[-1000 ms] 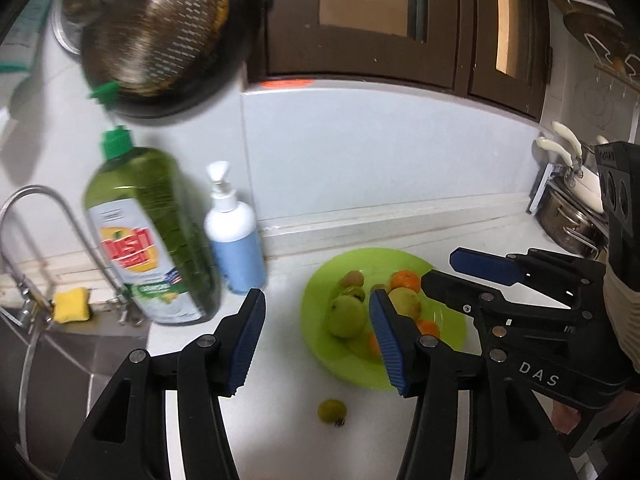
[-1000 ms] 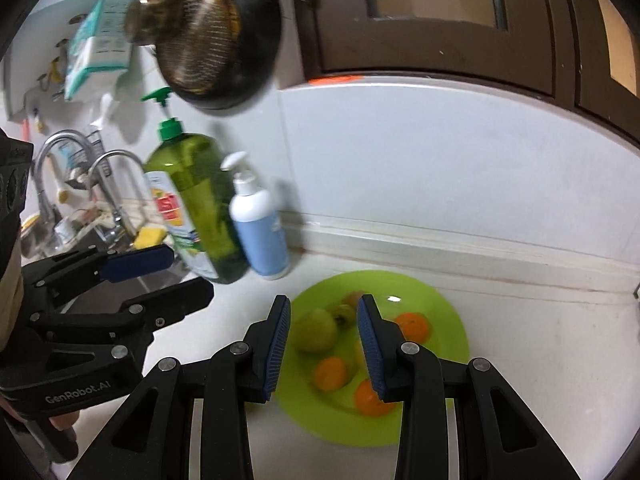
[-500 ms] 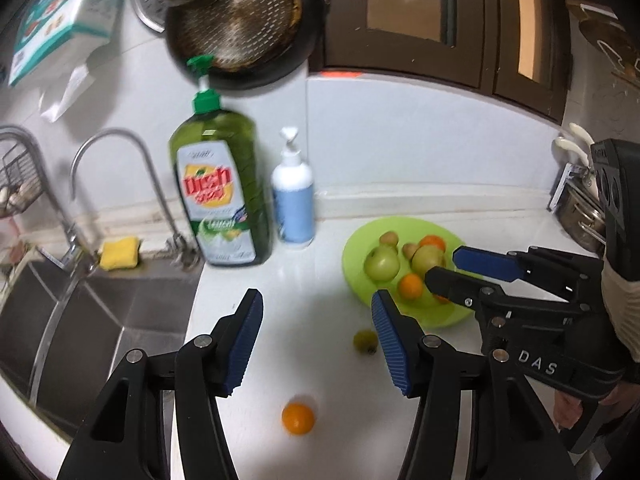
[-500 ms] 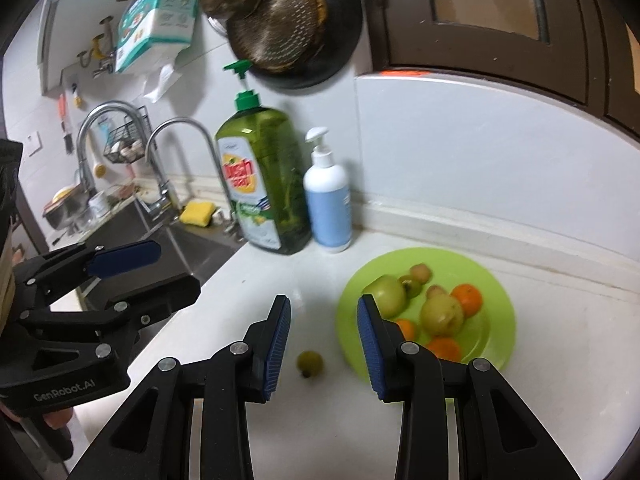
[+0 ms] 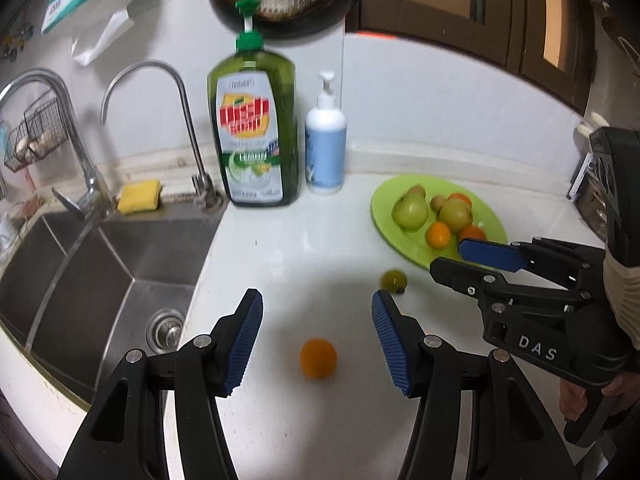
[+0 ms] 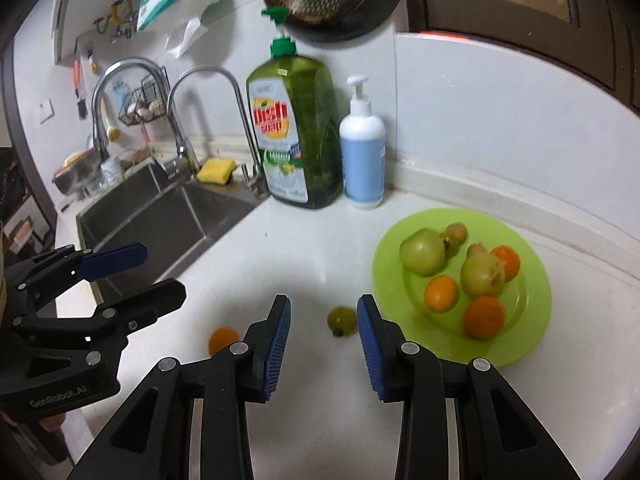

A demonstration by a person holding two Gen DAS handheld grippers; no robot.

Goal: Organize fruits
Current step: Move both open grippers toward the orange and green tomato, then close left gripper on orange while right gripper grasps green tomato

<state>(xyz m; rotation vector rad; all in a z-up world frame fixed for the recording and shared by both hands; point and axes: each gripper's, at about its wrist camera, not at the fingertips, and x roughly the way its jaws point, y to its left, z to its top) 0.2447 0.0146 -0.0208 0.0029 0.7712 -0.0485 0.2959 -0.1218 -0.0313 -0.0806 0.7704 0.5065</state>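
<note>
The white countertop (image 5: 280, 248) is smooth and glossy, cut on its left by the steel sink (image 5: 100, 264), whose rim runs close beside the left gripper (image 5: 316, 336). Bare counter lies between sink and the lime-green plastic plate (image 6: 536, 312), which sits near the back wall toward the counter's right.

Two round fruits lie loose on that bare stretch: a small orange (image 5: 318, 359) nearer the front edge and a small green fruit (image 6: 342, 321) just off the plate's front-left rim. The left gripper hovers with its ribbed blue pads (image 5: 246, 344) parted around empty air, the orange showing between them. The right gripper (image 6: 324, 336) stands narrowly parted and empty, the green fruit framed between its pads.

On the plate rest green apples and oranges.
</note>
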